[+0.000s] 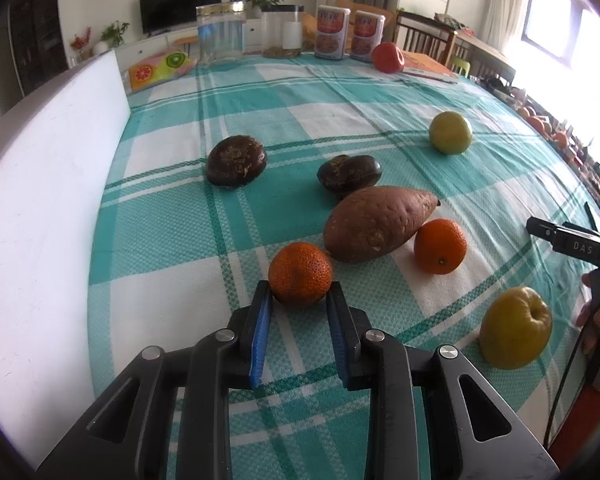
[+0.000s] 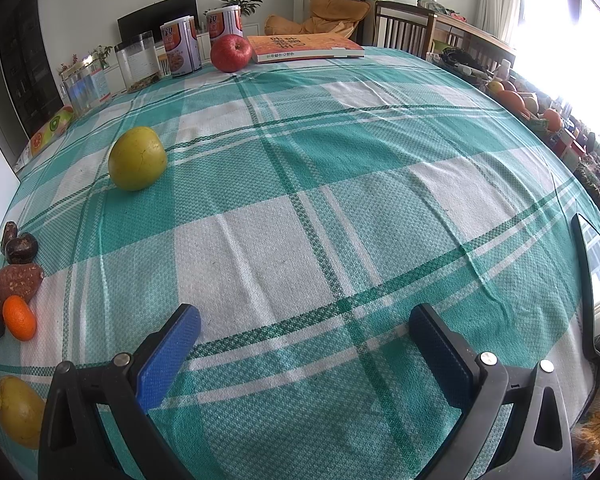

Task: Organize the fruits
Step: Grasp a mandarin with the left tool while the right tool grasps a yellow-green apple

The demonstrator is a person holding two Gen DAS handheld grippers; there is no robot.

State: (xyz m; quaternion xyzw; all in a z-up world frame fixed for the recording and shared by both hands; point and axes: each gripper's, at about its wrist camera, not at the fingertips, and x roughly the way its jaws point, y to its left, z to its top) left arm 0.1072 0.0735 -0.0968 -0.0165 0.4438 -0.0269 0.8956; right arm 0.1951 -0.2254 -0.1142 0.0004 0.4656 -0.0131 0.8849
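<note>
My left gripper [image 1: 300, 294] is shut on a rough orange tangerine [image 1: 300, 274] at its fingertips, low over the green checked tablecloth [image 1: 260, 104]. Behind it lie a sweet potato [image 1: 374, 226], a smooth orange [image 1: 440, 246], two dark brown fruits [image 1: 236, 162] [image 1: 348, 174], a green citrus [image 1: 450, 133] and a yellow apple [image 1: 515, 334]. A red apple [image 1: 387, 57] sits at the far edge. My right gripper [image 2: 304, 332] is open and empty over bare cloth; the green citrus [image 2: 137, 159] is far left of it, the red apple [image 2: 231, 53] far back.
A white board [image 1: 48, 208] stands along the table's left side. Jars [image 1: 221, 34] and tins [image 1: 332, 32] line the far edge, with a book [image 2: 304, 47] beside the red apple. A dark phone or tablet [image 2: 598, 284] lies at the right edge. Chairs stand behind.
</note>
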